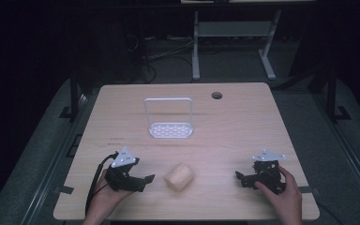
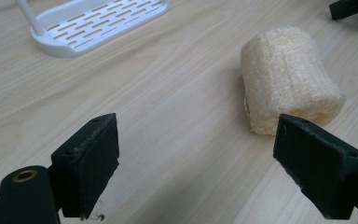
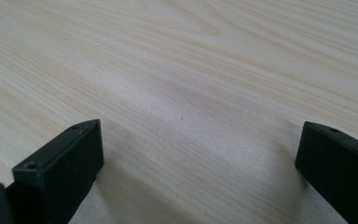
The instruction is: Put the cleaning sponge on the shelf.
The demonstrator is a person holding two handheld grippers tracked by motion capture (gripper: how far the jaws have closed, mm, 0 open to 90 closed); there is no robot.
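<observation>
Leftmost, the left gripper [image 1: 146, 180] rests low over the table [image 1: 243, 122], jaws spread wide and holding nothing; its own view shows both black pads [image 2: 91, 161] parted with bare wood between them. Just to its right lies the loofah [image 1: 179, 176], a pale fibrous cylinder on its side, near the front edge and touching neither gripper. In the left gripper view the loofah [image 2: 289, 77] sits ahead of the right-hand jaw rather than centred in the gap. Behind it, well apart, stands the white rack [image 1: 170, 129] with its slotted base and upright hoop. Rightmost, the right gripper [image 1: 240, 178] is held by a hand [image 1: 285, 197], jaws likewise apart over bare wood. Probable step: grasping the loofah with the left gripper. To do it well, shift the gap until the cylinder is centred, then close gently across its curved flanks, as the material likely compresses.
</observation>
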